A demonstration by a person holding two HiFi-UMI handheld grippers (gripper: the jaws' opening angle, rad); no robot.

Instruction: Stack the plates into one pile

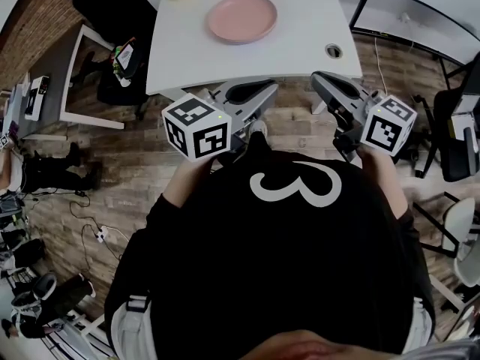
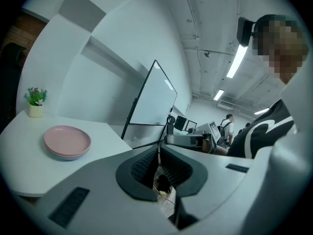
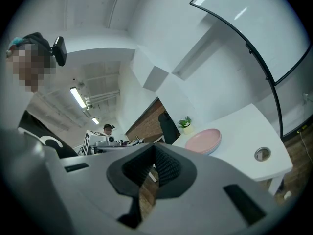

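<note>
The left gripper [image 1: 255,92], centre-left in the head view, hangs just short of the worktop's [image 1: 300,43] near edge. In its own view the jaws of the left gripper [image 2: 159,160] are closed with nothing between them. That fits a hand with nothing left to carry.

The plates [image 1: 241,18] sit top centre in the head view as one pink pile, well apart from both grippers. In the left gripper view the plates [image 2: 67,142] show a paler rim beneath the pink. So the stacking looks finished, though I can't count the plates.

The right gripper [image 1: 330,85], centre-right, is likewise off the near edge. Seen in its own view, the right gripper [image 3: 152,168] has its jaws closed and empty.
</note>
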